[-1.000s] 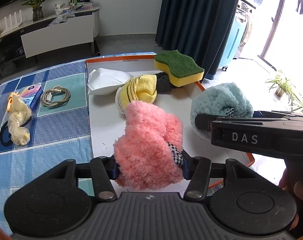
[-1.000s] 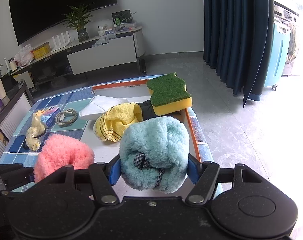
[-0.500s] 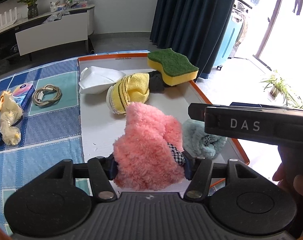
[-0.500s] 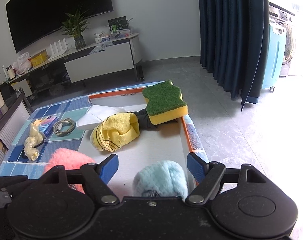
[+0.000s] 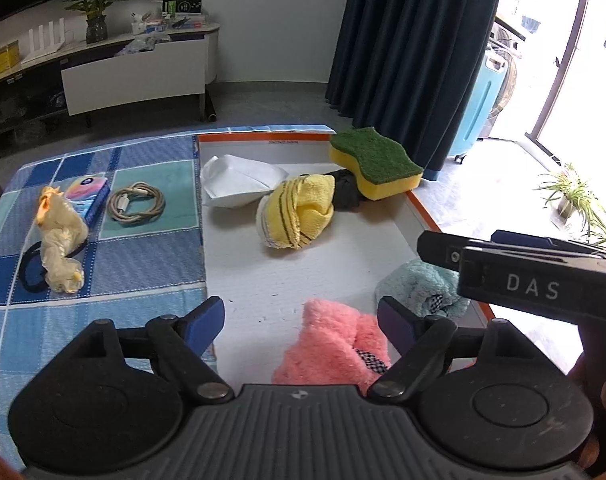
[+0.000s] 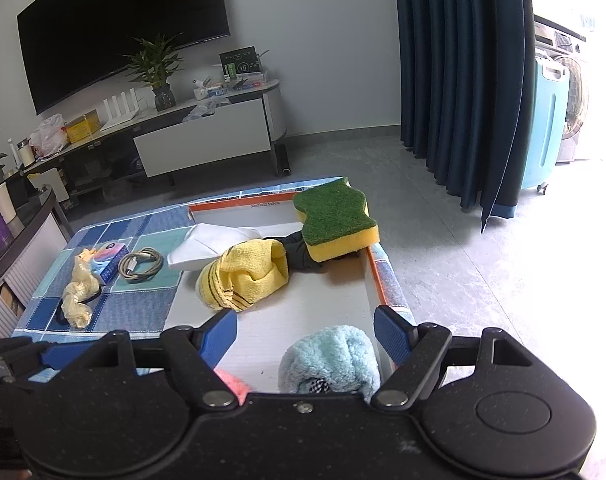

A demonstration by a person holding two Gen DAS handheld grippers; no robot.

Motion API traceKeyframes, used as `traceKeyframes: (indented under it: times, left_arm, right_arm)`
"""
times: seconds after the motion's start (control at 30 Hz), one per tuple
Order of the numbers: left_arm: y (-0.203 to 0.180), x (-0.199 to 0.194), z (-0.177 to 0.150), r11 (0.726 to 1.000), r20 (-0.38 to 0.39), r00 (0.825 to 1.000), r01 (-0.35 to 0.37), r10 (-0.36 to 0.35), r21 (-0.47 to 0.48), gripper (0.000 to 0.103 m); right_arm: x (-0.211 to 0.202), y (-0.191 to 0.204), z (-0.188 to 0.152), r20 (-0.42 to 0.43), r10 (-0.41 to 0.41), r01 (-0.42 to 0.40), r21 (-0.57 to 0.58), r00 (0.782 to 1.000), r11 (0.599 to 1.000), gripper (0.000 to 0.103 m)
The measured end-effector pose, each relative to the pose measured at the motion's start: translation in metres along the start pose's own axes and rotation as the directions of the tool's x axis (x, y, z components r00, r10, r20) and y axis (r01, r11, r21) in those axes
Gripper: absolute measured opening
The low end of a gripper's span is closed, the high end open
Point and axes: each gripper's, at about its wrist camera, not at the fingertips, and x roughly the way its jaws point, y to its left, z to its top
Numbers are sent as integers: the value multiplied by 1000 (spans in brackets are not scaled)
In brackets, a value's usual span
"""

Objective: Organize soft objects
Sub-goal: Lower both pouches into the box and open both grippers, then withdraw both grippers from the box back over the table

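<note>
Both grippers — left (image 5: 301, 322), right (image 6: 305, 330) — gape empty, left just widened; two fluffy rolls: pink (image 5: 331, 352), blue (image 6: 331, 354).

right gripper (image 5: 535, 280) side: white letters read "DAS" | tray (image 5: 283, 141) far rim: small printed line, too small to read

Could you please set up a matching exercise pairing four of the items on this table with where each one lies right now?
Things:
1. fluffy pink cloth
2. green-topped yellow sponge
3. coiled grey cable
4. fluffy light-blue cloth

Places:
A. on the blue checked tablecloth, outside the tray
B. far corner of the white tray, propped on a dark cloth
C. between the open left gripper
D. between the open right gripper

Pairs: 1-C, 2-B, 3-A, 4-D
</note>
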Motion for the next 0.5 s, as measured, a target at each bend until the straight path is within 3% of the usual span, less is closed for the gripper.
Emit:
traceKeyframes:
  times: [0.5]
  left_arm:
    - [48,-25,-5,994,10,996,-91,91,-58,90]
  right_arm:
    - [-5,43,-2,-10,43,-44,-51,999,998,90]
